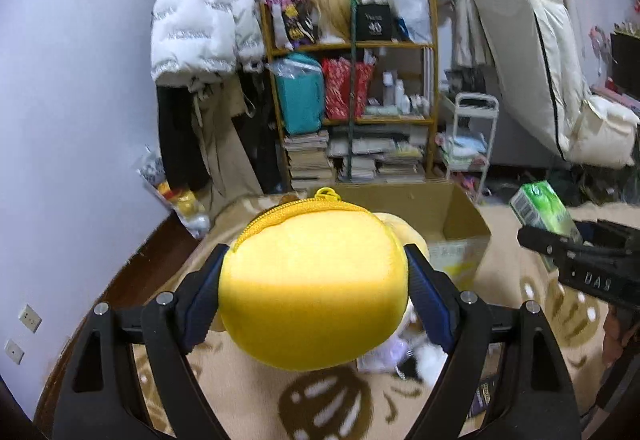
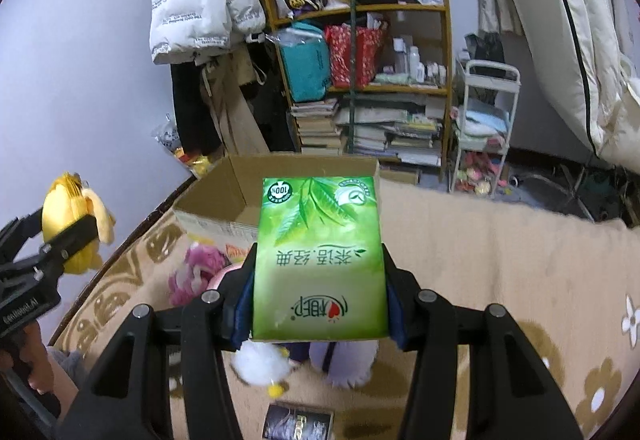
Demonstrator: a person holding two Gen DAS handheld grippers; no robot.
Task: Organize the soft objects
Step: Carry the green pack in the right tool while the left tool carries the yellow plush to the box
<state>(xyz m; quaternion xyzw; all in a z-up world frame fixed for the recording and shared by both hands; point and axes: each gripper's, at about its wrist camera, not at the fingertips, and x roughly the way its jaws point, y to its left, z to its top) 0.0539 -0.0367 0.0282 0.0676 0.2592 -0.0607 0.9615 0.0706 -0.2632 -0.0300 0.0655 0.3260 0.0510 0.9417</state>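
My left gripper [image 1: 314,262] is shut on a round yellow plush pouch [image 1: 312,288] with a zipper, held above the beige blanket just in front of the open cardboard box [image 1: 464,216]. The pouch also shows in the right wrist view [image 2: 70,228] at far left. My right gripper [image 2: 318,266] is shut on a green tissue pack [image 2: 320,260], held in the air in front of the box [image 2: 208,196]. The tissue pack also shows in the left wrist view [image 1: 544,210]. A pink plush [image 2: 196,272], a white plush [image 2: 260,364] and a lilac plush [image 2: 344,360] lie on the blanket below.
A patterned beige blanket [image 2: 500,260] covers the surface. A dark small packet [image 2: 298,422] lies near the front. Behind the box stand a cluttered wooden shelf [image 2: 360,80], a white trolley [image 2: 484,128], hanging coats [image 2: 200,0] and a folded mattress [image 2: 580,40].
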